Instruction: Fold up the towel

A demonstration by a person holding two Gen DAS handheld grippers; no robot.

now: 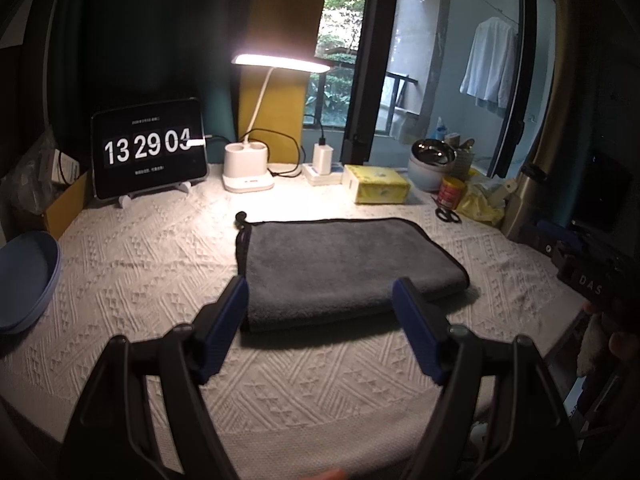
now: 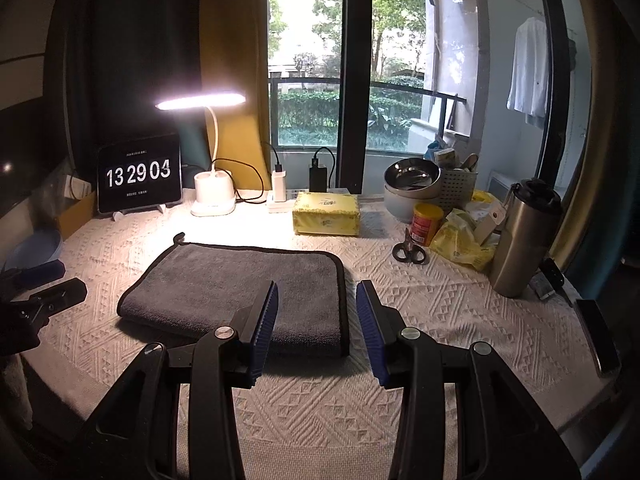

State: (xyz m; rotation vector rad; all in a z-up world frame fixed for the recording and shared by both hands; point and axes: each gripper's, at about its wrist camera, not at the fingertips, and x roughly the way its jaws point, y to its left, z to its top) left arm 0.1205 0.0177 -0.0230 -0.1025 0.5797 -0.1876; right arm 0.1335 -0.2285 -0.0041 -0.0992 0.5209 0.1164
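A dark grey towel (image 1: pixel 340 268) with black edging lies folded flat on the white textured tablecloth (image 1: pixel 160 264). It also shows in the right wrist view (image 2: pixel 244 292). My left gripper (image 1: pixel 320 292) is open and empty, its blue pads hovering over the towel's near edge. My right gripper (image 2: pixel 316 296) is open and empty, just above the towel's near right corner. The other gripper shows at the right edge of the left wrist view (image 1: pixel 592 276) and at the left edge of the right wrist view (image 2: pixel 44 300).
At the back stand a clock tablet (image 1: pixel 148 152), a lit desk lamp (image 1: pixel 248 168), a yellow tissue pack (image 2: pixel 326 214), bowls (image 2: pixel 412 188), a red tin (image 2: pixel 426 224) and scissors (image 2: pixel 408 250). A steel flask (image 2: pixel 520 240) stands right, a blue basin (image 1: pixel 28 280) left.
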